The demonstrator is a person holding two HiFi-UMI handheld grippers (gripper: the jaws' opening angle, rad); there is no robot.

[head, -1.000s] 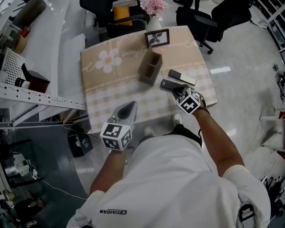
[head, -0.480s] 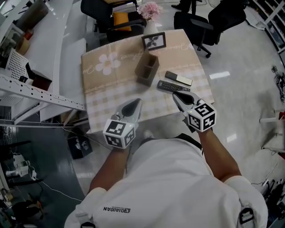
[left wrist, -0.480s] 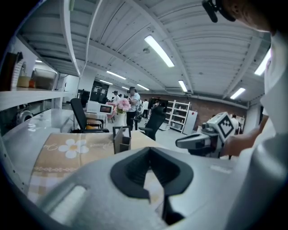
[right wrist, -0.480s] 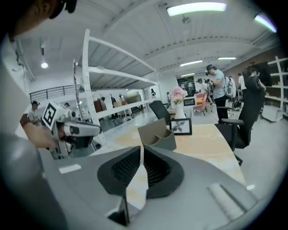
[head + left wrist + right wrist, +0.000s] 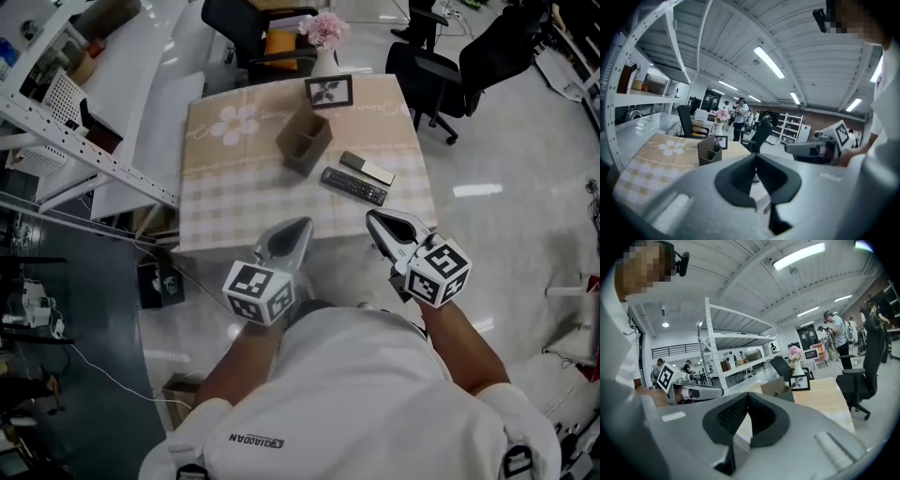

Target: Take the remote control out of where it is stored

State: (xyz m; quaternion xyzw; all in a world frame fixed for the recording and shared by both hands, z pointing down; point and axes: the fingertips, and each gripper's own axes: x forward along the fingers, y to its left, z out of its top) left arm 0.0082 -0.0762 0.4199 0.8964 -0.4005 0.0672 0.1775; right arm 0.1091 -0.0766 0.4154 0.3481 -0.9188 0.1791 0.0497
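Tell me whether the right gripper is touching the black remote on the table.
Apart. In the head view the right gripper, shut and empty, ends short of the black remote, with a strip of checked tablecloth showing between them.

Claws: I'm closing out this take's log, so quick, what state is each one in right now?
Left claw: shut, nothing between its jaws.
Right claw: just finished closing; shut, holding nothing.
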